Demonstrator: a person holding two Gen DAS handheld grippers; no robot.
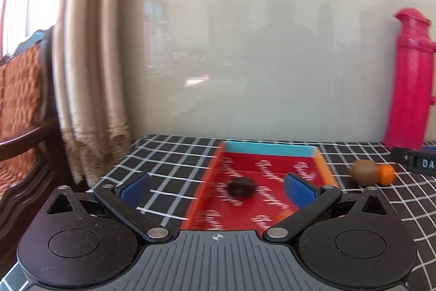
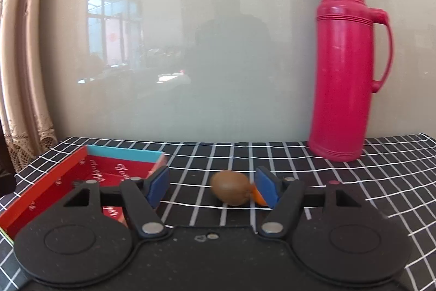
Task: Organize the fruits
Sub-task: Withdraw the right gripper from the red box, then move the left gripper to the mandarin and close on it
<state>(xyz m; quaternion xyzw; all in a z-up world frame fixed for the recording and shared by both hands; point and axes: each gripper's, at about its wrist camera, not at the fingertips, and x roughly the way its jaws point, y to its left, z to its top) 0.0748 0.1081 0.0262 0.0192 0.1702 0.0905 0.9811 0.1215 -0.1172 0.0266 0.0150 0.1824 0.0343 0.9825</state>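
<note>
1. While one dark fruit (image 1: 241, 186) already lies in the red box (image 1: 272, 162), the kiwi (image 2: 231, 190) and a small orange fruit (image 2: 257, 196) touching it wait on the checked desk (image 2: 354, 182); judged, collection is partway.
2. Right gripper (image 2: 215, 188), jaws apart and empty, faces the kiwi, which sits just ahead, nearer its right pad.
3. Left gripper (image 1: 216, 190), wide open and empty, hovers at the box.
4. Next move likely calls for advancing until both pads straddle the kiwi, clear of the orange piece.
</note>
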